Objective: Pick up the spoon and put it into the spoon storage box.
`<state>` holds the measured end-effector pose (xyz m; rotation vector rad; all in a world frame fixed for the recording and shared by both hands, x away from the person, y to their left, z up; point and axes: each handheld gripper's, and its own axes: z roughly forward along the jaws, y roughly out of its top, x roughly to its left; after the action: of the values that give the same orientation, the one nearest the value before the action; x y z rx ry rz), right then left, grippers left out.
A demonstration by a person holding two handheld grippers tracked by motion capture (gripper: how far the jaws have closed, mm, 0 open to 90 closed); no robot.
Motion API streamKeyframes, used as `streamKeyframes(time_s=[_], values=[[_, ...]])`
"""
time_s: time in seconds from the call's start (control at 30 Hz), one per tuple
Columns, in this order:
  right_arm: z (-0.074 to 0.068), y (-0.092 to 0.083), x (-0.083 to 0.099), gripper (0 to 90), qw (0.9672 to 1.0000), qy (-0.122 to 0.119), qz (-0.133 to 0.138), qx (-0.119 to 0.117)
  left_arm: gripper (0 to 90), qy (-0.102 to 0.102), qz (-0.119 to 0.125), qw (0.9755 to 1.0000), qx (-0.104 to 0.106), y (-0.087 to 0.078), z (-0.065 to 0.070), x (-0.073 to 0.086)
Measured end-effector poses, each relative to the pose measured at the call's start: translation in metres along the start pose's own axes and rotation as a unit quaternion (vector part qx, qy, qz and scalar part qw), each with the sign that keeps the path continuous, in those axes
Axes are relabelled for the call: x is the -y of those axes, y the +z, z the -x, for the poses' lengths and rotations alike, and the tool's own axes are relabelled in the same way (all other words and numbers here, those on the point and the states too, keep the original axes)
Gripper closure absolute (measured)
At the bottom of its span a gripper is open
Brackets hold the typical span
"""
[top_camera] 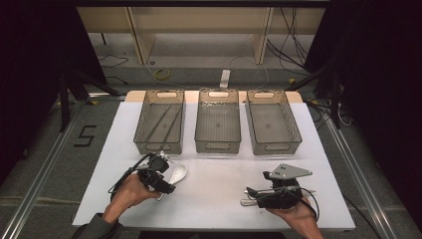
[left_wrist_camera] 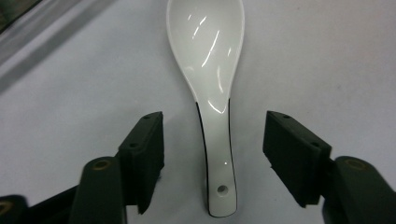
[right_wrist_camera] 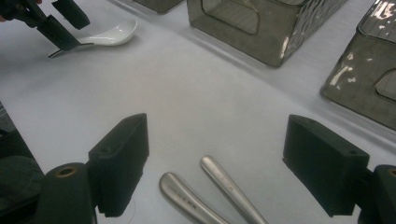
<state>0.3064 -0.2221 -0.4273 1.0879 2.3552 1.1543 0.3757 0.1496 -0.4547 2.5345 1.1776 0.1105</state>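
A white ceramic spoon [top_camera: 178, 173] [left_wrist_camera: 208, 56] [right_wrist_camera: 109, 33] lies on the white table mat [top_camera: 214, 199], bowl away from my left gripper [top_camera: 166, 187] [left_wrist_camera: 215, 130]. That gripper is open: the spoon's handle runs between the jaws and the pads stand clear of it on both sides. Near the front right, my right gripper [top_camera: 252, 193] [right_wrist_camera: 217, 140] is open too. Two metal utensil handles [right_wrist_camera: 187, 200] [top_camera: 246, 202] rest on the mat between its jaws, untouched. The left gripper [right_wrist_camera: 65, 25] also appears far off in the right gripper view.
Three grey mesh baskets stand in a row at the back of the mat: left [top_camera: 160, 142], middle [top_camera: 218, 144], right [top_camera: 272, 145]. Dark thin sticks [top_camera: 164, 122] lie in the left one. The mat's edges drop to the floor on all sides.
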Motion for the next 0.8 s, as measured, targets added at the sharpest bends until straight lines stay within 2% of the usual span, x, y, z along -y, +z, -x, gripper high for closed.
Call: streamKeyframes(time_s=[0.33, 0.47, 0.8], values=[[0.0001, 0.0, 0.0, 23.3, 1.0, 0.0, 0.0, 0.001, 57.3, 0.011, -0.008, 0.9999, 0.005, 0.0051, 0.0017, 0.0006], [0.0001, 0.0, 0.0, 23.3, 1.0, 0.0, 0.001, 0.001, 62.6, 0.018, -0.019, 0.9996, 0.006, 0.008, 0.0013, 0.0011], [-0.0003, 0.0004, 0.0001, 23.3, 1.0, -0.001, -0.001, -0.001, 72.9, 0.024, -0.018, 0.9995, -0.009, 0.0089, 0.0023, 0.0011]])
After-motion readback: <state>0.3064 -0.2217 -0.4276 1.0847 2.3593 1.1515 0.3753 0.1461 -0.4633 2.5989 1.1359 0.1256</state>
